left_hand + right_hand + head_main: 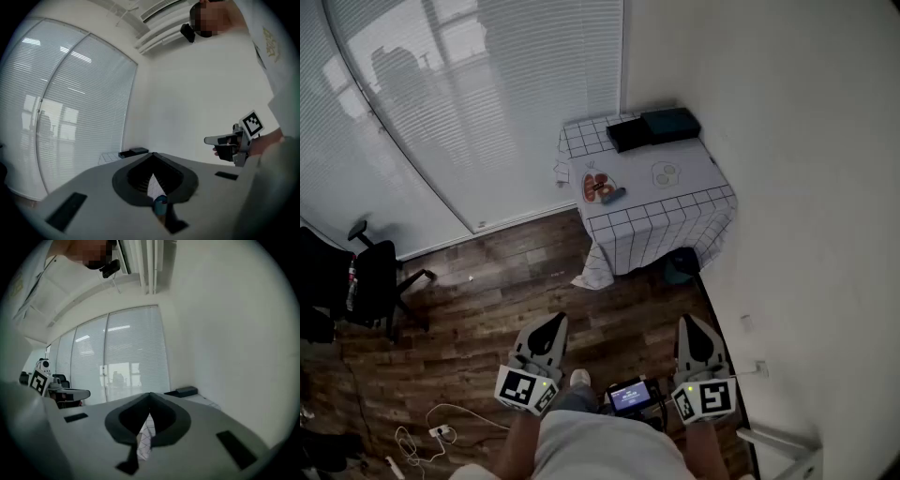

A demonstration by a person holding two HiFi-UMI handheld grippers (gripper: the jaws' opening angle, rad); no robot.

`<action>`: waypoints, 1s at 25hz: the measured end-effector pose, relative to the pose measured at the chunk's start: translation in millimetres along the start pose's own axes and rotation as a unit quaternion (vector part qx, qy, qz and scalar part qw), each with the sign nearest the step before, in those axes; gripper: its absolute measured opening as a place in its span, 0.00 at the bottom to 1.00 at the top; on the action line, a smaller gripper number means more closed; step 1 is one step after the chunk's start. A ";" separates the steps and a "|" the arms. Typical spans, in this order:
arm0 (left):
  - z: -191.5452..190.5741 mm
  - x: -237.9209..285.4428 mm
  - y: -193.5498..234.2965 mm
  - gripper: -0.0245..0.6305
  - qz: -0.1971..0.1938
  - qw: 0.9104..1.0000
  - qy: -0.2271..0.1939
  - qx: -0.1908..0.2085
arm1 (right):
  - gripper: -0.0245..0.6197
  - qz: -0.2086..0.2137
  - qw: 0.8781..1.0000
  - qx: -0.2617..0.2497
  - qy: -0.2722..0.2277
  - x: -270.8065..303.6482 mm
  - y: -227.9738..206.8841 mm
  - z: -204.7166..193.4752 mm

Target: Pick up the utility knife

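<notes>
Left gripper (551,323) and right gripper (690,326), smooth grey plastic, are both clenched empty. A small bluish knife (614,195) lies well ahead on a checked-cloth table (675,202). It is too small to tell which way it points.

Head camera looks down; both gripper views face the far table (689,183).

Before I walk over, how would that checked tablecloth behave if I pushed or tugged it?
The tablecloth is probably floppy: it hangs in loose folds past the edge. A tug would likely slide it and drag the dark boxes along. Its low corner near the floor could snag.
</notes>
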State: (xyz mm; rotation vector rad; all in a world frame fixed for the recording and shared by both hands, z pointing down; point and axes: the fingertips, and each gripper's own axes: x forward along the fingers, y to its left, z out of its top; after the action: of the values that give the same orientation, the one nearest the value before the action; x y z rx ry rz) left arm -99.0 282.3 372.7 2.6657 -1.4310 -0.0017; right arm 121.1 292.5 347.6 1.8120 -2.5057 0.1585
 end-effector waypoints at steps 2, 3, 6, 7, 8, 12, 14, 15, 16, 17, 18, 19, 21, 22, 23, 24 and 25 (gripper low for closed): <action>5.2 -12.2 -7.3 0.05 -0.001 1.000 0.001 0.014 | 0.05 0.005 1.000 0.000 0.005 -10.7 12.2 -4.8; 7.8 -17.2 -9.9 0.05 -0.002 1.000 0.001 0.021 | 0.05 0.007 1.000 -0.003 0.008 -15.0 18.0 -5.9; 15.9 -29.1 -11.6 0.05 -0.002 1.000 -0.001 0.029 | 0.05 0.010 1.000 -0.015 0.015 -25.2 31.4 -4.2; 18.2 -32.8 -11.5 0.05 0.000 1.000 -0.002 0.029 | 0.05 0.012 1.000 -0.017 0.015 -28.2 33.8 -3.8; 19.6 -35.7 -11.2 0.05 0.003 1.000 -0.004 0.030 | 0.05 0.014 1.000 -0.021 0.014 -29.8 35.0 -3.7; 22.7 -44.5 -12.6 0.05 0.004 0.999 -0.009 0.034 | 0.05 0.019 0.999 -0.028 0.008 -33.5 38.9 -2.4; 25.4 -46.5 -13.8 0.05 0.008 0.999 -0.020 0.023 | 0.05 0.025 0.999 -0.027 0.009 -36.4 40.0 -4.2; 25.4 -46.6 -14.0 0.05 0.011 1.000 -0.021 0.018 | 0.05 0.027 0.999 -0.025 0.012 -37.6 39.7 -6.0; 24.3 -46.3 -15.0 0.05 0.015 1.000 -0.016 0.019 | 0.05 0.028 0.999 -0.024 0.014 -39.2 39.0 -7.5; 23.1 -45.6 -16.9 0.05 0.018 0.999 -0.008 0.026 | 0.05 0.028 0.999 -0.023 0.014 -41.1 38.0 -8.3; 22.8 -44.8 -19.6 0.05 0.019 0.999 -0.002 0.034 | 0.05 0.029 0.999 -0.022 0.013 -43.0 36.7 -8.4; 23.5 -43.8 -22.1 0.05 0.020 0.999 0.000 0.040 | 0.05 0.030 0.999 -0.022 0.012 -44.3 35.2 -8.1; 25.2 -41.1 -25.5 0.05 0.022 0.999 -0.002 0.043 | 0.05 0.034 0.999 -0.023 0.010 -44.0 32.0 -8.5; 25.4 -39.8 -27.0 0.05 0.024 0.999 -0.002 0.044 | 0.05 0.035 0.999 -0.022 0.011 -43.2 30.4 -9.7; 24.9 -38.5 -28.5 0.05 0.024 0.999 -0.002 0.045 | 0.05 0.036 0.999 -0.020 0.012 -42.5 28.9 -11.0; 24.4 -36.9 -30.0 0.05 0.023 0.999 -0.001 0.046 | 0.05 0.036 0.999 -0.018 0.012 -41.7 27.3 -12.1; 23.9 -34.7 -31.1 0.05 0.021 0.999 -0.002 0.046 | 0.05 0.036 0.999 -0.016 0.012 -40.2 25.4 -12.6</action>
State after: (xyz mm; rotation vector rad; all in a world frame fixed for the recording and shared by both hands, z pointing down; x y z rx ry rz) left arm -93.8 325.7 343.9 2.7096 -1.5229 0.0655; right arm 109.3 339.8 354.8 1.6983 -2.5436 0.1415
